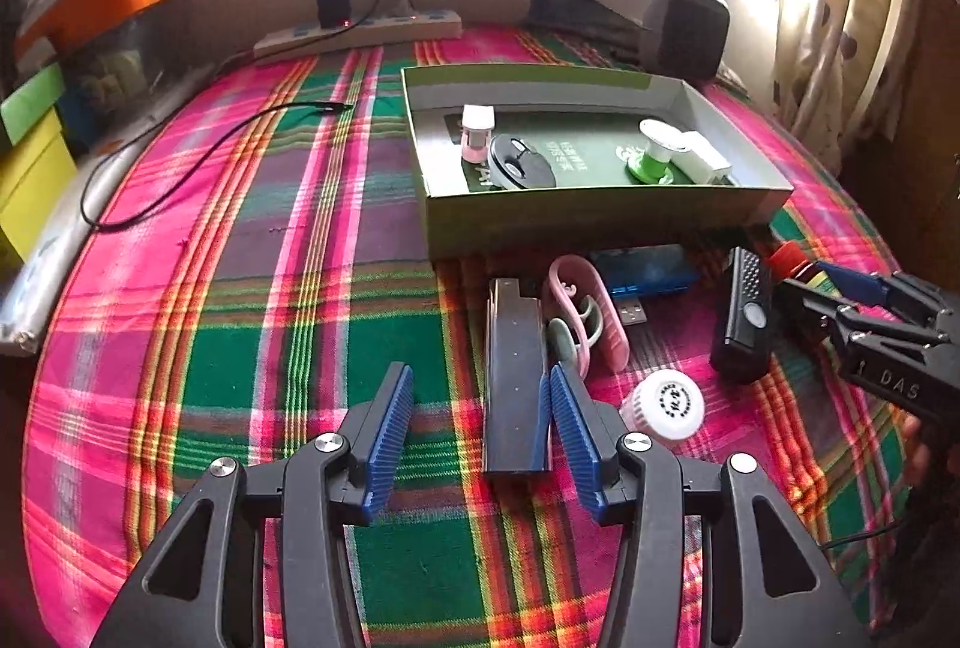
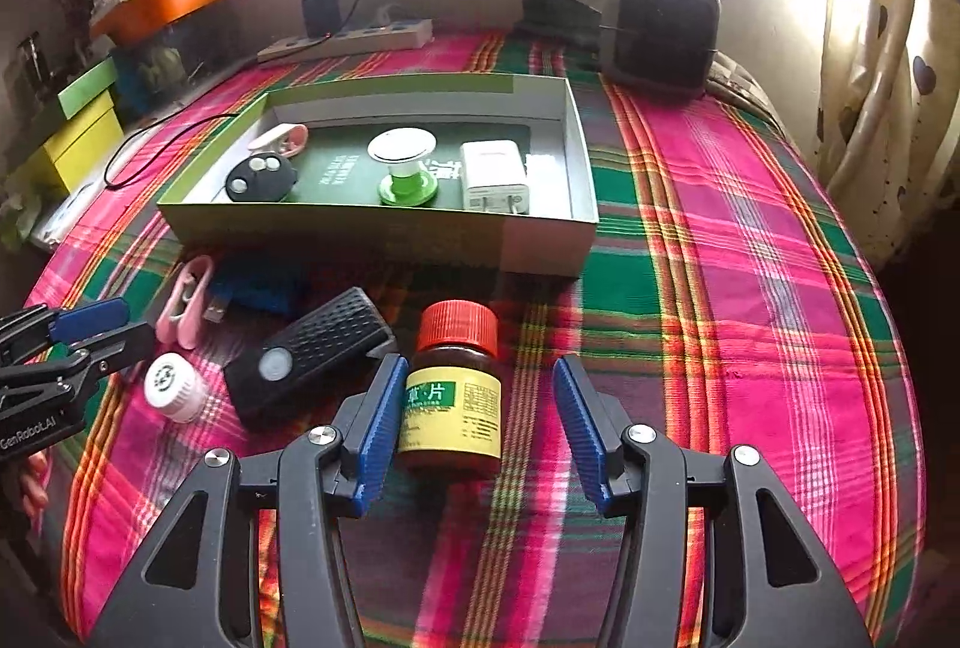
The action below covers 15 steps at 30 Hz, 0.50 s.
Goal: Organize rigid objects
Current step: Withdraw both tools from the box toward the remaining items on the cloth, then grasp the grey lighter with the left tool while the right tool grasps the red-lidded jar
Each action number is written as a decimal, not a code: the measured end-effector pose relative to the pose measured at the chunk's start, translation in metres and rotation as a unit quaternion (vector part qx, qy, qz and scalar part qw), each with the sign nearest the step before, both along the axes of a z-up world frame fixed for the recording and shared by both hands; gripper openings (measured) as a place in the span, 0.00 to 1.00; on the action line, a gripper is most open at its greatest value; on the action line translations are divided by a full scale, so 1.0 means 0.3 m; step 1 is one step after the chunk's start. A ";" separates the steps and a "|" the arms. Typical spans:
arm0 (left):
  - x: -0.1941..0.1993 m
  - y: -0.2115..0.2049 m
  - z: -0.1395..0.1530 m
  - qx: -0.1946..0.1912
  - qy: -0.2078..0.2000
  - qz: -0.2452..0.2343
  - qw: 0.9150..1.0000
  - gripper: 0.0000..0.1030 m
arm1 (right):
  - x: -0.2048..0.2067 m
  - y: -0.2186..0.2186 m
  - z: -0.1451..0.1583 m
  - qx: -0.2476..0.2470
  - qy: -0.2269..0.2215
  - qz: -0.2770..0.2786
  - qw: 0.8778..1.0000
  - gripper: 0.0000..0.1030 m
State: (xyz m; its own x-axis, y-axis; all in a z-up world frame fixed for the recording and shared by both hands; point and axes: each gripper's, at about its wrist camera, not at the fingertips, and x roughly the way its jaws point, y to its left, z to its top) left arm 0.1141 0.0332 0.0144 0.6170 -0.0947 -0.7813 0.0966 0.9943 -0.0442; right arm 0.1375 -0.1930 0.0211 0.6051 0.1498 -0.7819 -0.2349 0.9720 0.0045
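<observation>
Lying on the plaid bedspread (image 1: 240,336) before the box's (image 1: 576,216) near wall, a black stapler (image 1: 516,378) is touching the wide-open left gripper's (image 1: 480,426) right finger. Rightward, the right gripper (image 2: 474,426), also spread wide, is straddling the red-capped brown bottle (image 2: 456,390), left pad touching it.

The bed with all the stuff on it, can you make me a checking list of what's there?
Surface: plaid blanket.
Job's things: open box holds key fob, white charger; brown bottle, black stapler outside.
Clutter: pink clip, white cap.
Grippers: right gripper open around bottle; left gripper open beside stapler.
Cables: black cable.
Surroundings: power strip, window.
</observation>
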 end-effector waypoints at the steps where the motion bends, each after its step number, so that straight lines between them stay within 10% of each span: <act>1: 0.002 -0.002 0.000 0.003 0.000 0.002 1.000 0.46 | 0.006 -0.004 -0.004 0.000 0.003 -0.001 1.000 0.50; 15: 0.030 0.007 -0.004 0.030 -0.001 0.023 0.999 0.45 | 0.034 -0.043 -0.020 -0.003 0.010 0.010 1.000 0.50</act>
State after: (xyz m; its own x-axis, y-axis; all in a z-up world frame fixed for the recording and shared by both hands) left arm 0.1233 0.0352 0.0132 0.6210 -0.0190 -0.7836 0.0514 0.9985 0.0166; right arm 0.1476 -0.2059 0.0152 0.5858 0.1567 -0.7952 -0.2539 0.9672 0.0036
